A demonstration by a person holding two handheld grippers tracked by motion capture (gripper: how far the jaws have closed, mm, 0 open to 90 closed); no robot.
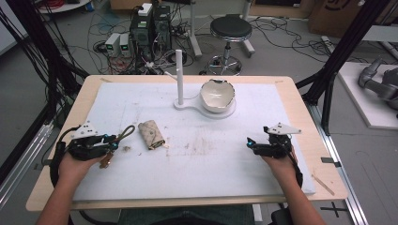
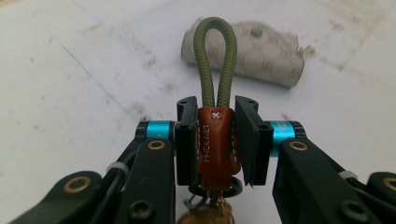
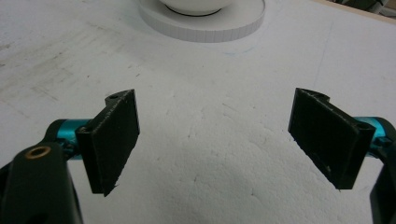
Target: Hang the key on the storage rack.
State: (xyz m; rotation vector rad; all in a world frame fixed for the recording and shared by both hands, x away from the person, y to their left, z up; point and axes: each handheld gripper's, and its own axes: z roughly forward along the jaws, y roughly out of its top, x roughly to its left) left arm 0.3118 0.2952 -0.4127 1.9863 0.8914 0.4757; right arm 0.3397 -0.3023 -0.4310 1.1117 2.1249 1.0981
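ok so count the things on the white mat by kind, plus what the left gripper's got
keychain, in the left gripper: 1
rolled patterned pouch: 1
white stand with upright post: 1
cracked white bowl on the stand: 1
total: 4

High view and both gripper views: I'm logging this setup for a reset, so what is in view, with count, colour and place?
Keychain: one, brown leather tab with olive cord loop, clamped in left gripper.
Pouch: one, beige patterned, left of centre.
Bowl: one, white, on stand's base.
Stand: one, white post, far centre.
Mat: one, white, covering table.
Stool: one, black, beyond table.
Left gripper: black, shut.
Right gripper: black, open, empty.
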